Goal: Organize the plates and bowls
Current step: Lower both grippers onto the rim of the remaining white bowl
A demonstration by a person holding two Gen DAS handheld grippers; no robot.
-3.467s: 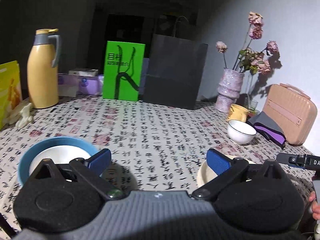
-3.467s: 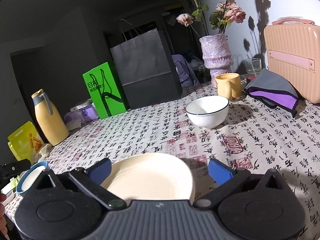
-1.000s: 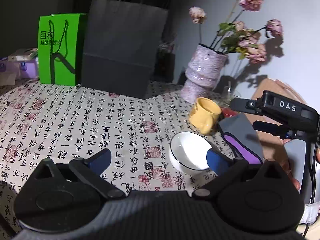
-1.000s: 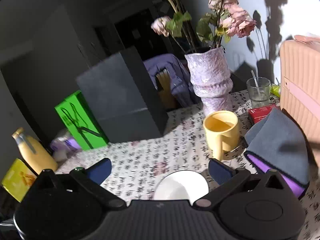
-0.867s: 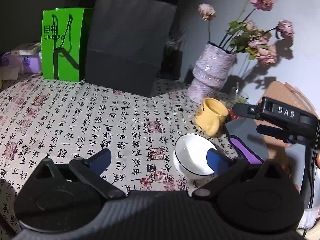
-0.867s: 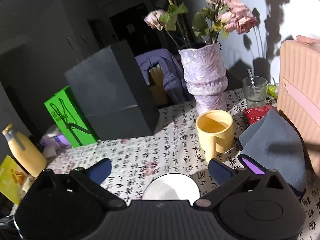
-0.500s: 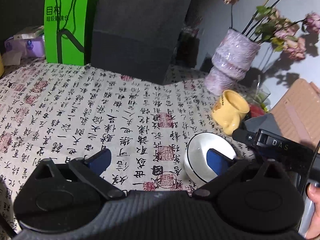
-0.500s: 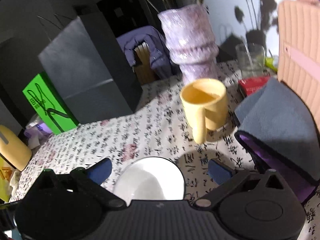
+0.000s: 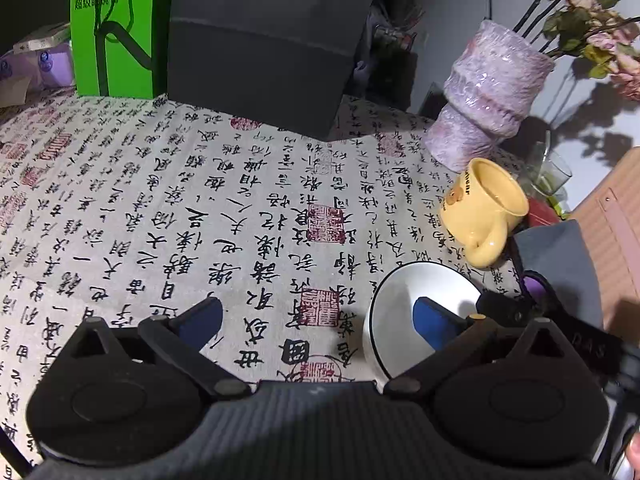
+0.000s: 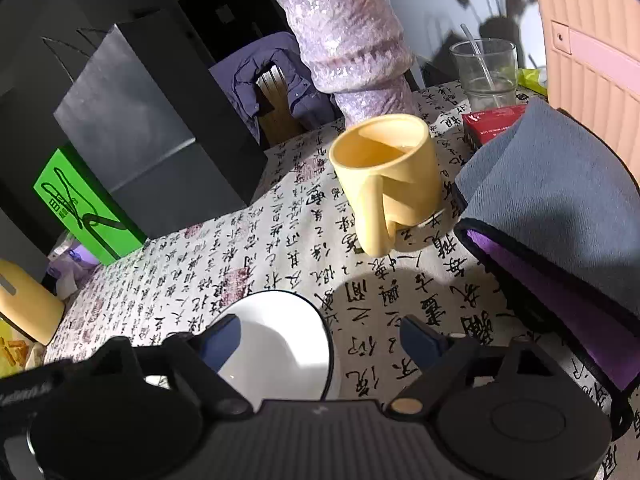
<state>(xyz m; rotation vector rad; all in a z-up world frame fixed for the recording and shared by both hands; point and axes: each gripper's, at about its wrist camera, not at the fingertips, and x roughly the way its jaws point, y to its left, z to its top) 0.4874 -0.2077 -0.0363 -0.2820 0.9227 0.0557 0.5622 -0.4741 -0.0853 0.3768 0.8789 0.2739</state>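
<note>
While the left tool (image 9: 316, 320) stays apart, the right tool (image 10: 320, 340) has been narrowing astride the bowl's (image 10: 280, 344) 3 o'clock rim, now nearer.

**Materials and surfaces on the table**

The tablecloth (image 9: 248, 208) is matt woven cloth with printed characters. The white bowl (image 10: 280, 344) looks like glossy, smooth ceramic. The yellow mug (image 10: 392, 172) is smooth with a soft shine. The purple vase (image 10: 352, 32) is rough and glittering. The dark bag (image 9: 272, 40) is matt paper. The grey towel (image 10: 560, 184) is soft cloth.
</note>
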